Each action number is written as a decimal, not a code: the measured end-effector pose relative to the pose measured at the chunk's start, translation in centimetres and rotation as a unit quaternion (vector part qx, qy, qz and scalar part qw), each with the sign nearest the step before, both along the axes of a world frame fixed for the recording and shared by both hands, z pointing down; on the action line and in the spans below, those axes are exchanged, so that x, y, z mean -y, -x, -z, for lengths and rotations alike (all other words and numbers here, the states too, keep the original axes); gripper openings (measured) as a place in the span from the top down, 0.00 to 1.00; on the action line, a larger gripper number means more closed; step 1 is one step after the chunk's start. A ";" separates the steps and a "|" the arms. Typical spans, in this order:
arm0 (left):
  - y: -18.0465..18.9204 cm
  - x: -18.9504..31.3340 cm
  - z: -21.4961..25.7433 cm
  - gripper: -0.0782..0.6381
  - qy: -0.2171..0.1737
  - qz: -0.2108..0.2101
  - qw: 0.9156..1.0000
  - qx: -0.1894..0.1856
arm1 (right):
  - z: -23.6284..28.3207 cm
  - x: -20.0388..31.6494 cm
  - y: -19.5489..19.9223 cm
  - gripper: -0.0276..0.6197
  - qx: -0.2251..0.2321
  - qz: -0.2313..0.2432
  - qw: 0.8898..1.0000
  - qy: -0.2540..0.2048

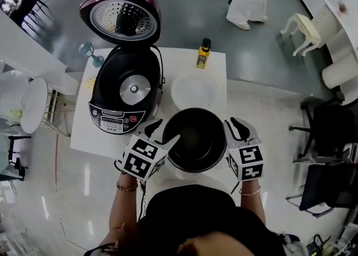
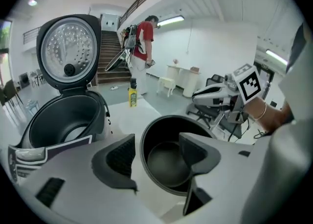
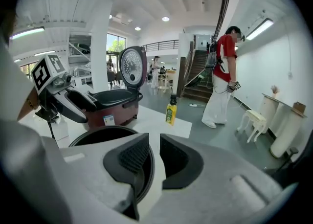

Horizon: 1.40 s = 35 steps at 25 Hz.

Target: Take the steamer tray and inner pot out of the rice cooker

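Head view: one rice cooker [image 1: 127,90] stands open on the bench [image 1: 215,65], its well empty. One pale steamer tray [image 1: 194,90] lies beside it. One black inner pot [image 1: 193,140], empty, sits at the near edge between the left tongs [image 1: 165,131] and right tongs [image 1: 236,129]. One yellow bottle [image 1: 204,53] stands behind.

Left gripper view: the left tongs are wide apart, with the pot rim showing between them, unpressed.

Right gripper view: the right tongs are narrowly apart, gripping nothing.

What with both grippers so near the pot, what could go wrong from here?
The inner pot seems to sit near the table's front edge; the open left gripper or right gripper could nudge it off. The bottle by the far edge could topple if bumped.
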<state>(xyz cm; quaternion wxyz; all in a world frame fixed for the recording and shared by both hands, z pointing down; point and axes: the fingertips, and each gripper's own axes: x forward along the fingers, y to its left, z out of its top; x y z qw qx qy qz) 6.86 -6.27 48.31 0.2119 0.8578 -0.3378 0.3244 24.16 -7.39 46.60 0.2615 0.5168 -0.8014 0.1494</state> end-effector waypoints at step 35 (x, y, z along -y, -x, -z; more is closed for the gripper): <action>2.9 -2.0 4.3 0.89 -0.044 0.115 0.986 -0.114 | 3.7 -4.4 0.1 0.95 0.078 0.031 0.996 -0.040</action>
